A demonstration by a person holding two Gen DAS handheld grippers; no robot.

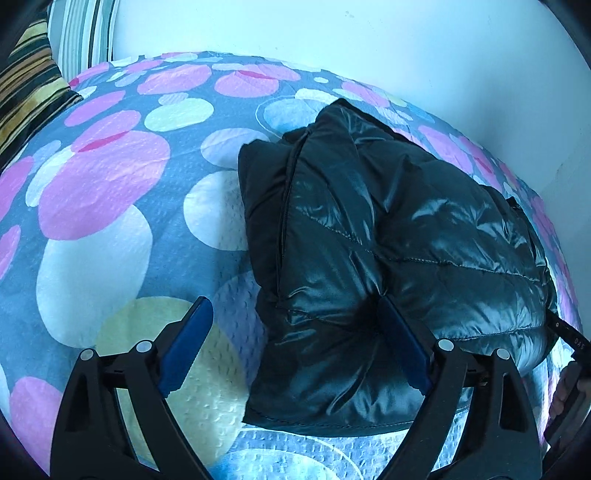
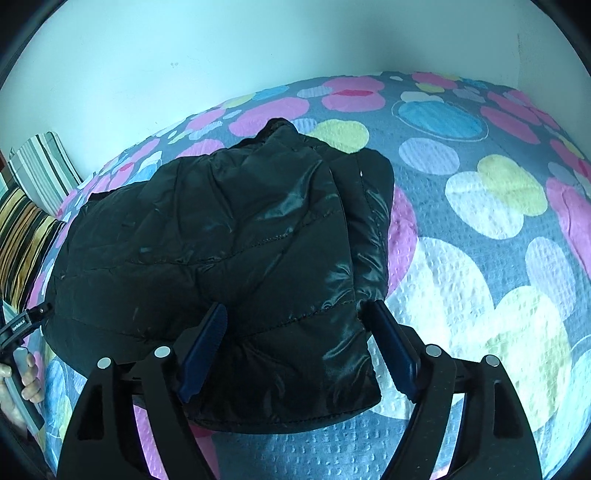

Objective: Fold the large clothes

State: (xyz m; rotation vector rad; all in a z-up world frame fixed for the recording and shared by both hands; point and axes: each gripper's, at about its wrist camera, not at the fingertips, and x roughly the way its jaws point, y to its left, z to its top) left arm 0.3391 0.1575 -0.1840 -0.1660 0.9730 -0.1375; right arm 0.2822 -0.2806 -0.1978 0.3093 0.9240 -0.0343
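Observation:
A shiny black puffer jacket (image 1: 388,240) lies folded into a thick bundle on the bed. In the left wrist view my left gripper (image 1: 293,301) stands open over the bundle's near left corner. Its left pad (image 1: 184,347) is over bare bedspread and its right pad (image 1: 402,347) rests against the fabric. In the right wrist view the jacket (image 2: 221,240) fills the left half. My right gripper (image 2: 295,305) is open around the near right corner, one pad (image 2: 203,347) on top and the other pad (image 2: 393,347) at the jacket's right edge.
The bedspread (image 1: 110,221) is grey-blue with pink, white and yellow dots. Striped pillows (image 1: 33,85) lie at the bed's far left, and a pale wall (image 1: 369,33) runs behind the bed. A hand on the other gripper's handle (image 2: 22,365) shows at the left edge.

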